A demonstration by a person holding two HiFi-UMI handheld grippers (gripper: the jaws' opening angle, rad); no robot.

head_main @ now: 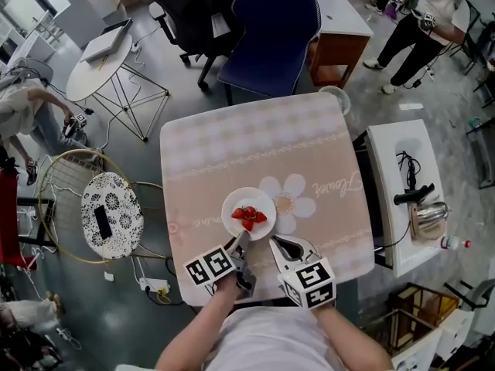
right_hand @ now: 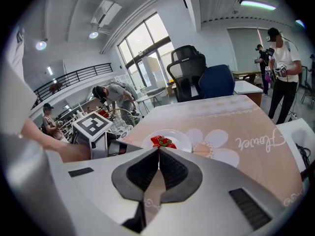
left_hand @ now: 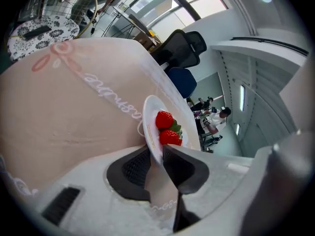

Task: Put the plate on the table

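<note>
Your head view shows the plate lying flat on the table, with strawberries on it. Only the left gripper view shows how the left tongs stand: they are spread, the plate's near rim is between them, and cloth shows through the gap. The right gripper view shows the right tongs pressed together on nothing, just short of the plate's near right. A printed flower lies against the plate's right side. A blue chair stands well beyond the plate, and a patterned stool stands well to its left.
</note>
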